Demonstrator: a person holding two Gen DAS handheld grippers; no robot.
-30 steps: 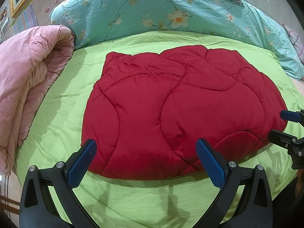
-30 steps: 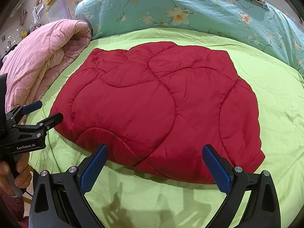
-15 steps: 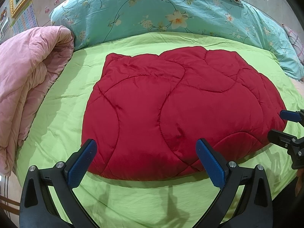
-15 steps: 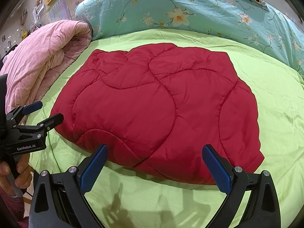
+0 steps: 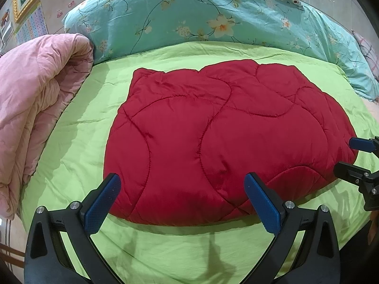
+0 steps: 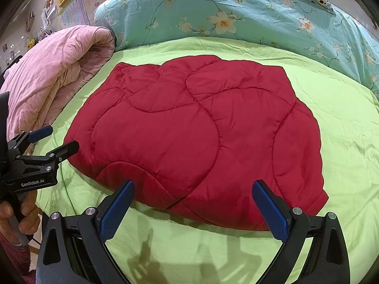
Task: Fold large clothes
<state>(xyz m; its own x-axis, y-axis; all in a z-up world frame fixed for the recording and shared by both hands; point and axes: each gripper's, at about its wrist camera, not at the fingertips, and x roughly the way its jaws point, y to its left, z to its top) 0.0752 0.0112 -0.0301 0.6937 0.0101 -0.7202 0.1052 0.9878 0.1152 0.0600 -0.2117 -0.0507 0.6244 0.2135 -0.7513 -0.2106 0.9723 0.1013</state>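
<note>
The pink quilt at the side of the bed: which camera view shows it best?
The right wrist view. There the pink quilt shows its rolled end and most of its length beside the red padded garment. In the left wrist view, the pink quilt is larger but cut off by the picture's edge.

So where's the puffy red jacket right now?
The puffy red jacket lies folded in the middle of the green sheet in both views, with the pink quilt on its left and the flowery blue bedding behind.
</note>
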